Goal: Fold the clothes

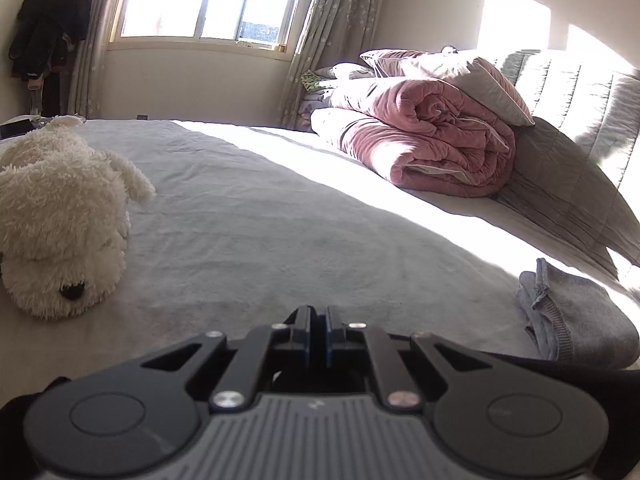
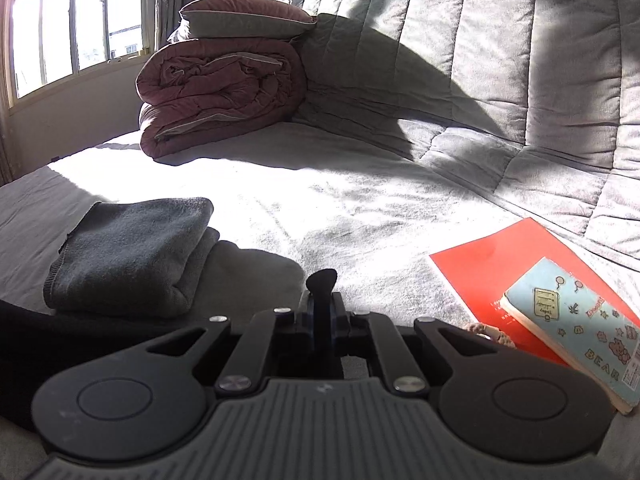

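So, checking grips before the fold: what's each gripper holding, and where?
Right gripper: black garment, pinched at an edge. Left gripper: shut, nothing visible between jaws.

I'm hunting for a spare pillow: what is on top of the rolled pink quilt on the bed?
A grey pillow with pink piping lies on top of the rolled pink quilt, its near end overhanging. What sits behind the pile, near the curtain, is mostly hidden.

A white plush dog point(image 1: 60, 216) is lying on the grey bedspread point(image 1: 248, 216). A rolled pink quilt point(image 1: 432, 136) is bearing a pillow point(image 1: 452, 76). A pale-blue notebook point(image 2: 576, 328) is resting on a red book point(image 2: 496, 268).
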`<state>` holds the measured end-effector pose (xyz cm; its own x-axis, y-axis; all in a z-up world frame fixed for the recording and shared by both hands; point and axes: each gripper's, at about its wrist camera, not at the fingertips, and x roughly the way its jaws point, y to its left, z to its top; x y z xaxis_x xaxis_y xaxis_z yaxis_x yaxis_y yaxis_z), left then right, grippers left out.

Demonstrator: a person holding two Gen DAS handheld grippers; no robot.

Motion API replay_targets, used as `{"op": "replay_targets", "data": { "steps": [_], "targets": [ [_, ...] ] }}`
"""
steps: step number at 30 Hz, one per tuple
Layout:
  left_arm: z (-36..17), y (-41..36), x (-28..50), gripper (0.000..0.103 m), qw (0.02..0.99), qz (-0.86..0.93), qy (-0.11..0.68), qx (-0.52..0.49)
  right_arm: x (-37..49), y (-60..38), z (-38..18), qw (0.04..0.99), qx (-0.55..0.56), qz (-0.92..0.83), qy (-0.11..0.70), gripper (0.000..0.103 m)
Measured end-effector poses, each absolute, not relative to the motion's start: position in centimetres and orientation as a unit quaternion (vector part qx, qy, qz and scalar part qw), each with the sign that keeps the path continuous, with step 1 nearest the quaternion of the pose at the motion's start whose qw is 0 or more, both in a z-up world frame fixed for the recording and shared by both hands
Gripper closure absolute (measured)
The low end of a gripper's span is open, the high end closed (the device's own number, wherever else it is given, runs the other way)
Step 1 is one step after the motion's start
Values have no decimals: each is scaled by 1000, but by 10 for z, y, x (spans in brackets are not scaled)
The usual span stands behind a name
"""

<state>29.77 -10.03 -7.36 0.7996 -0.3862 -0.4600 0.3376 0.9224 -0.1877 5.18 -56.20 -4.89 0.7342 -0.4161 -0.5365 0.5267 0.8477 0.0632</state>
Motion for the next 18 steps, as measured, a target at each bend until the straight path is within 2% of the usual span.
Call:
{"op": "replay_targets", "data": {
  "steps": [6, 9, 10, 11, 12, 14, 15, 18],
  "targets": [
    [-94, -111, 306, 96, 944, -169, 281, -39, 93, -583, -84, 902, 111, -275, 314, 96],
    [-94, -116, 309, 93, 942, -167, 291, -26, 99, -578, -91, 903, 85, -282, 313, 96],
    [-93, -118, 307, 90, 942, -166, 292, -19, 99, -578, -89, 904, 89, -278, 311, 93],
    [-91, -121, 306, 89, 942, -165, 292, -10, 98, -578, -86, 905, 92, -275, 310, 85],
    [-88, -123, 303, 83, 942, -166, 292, -8, 97, -578, -84, 906, 99, -272, 308, 82],
    [-82, -125, 293, 60, 941, -172, 290, -8, 85, -586, -72, 908, 141, -263, 294, 58],
    [-78, -126, 286, 45, 943, -176, 284, -8, 80, -590, -66, 908, 162, -258, 287, 55],
    [-68, -131, 267, 42, 941, -196, 276, -5, 61, -595, -52, 907, 189, -251, 281, 53]
  ]
}}
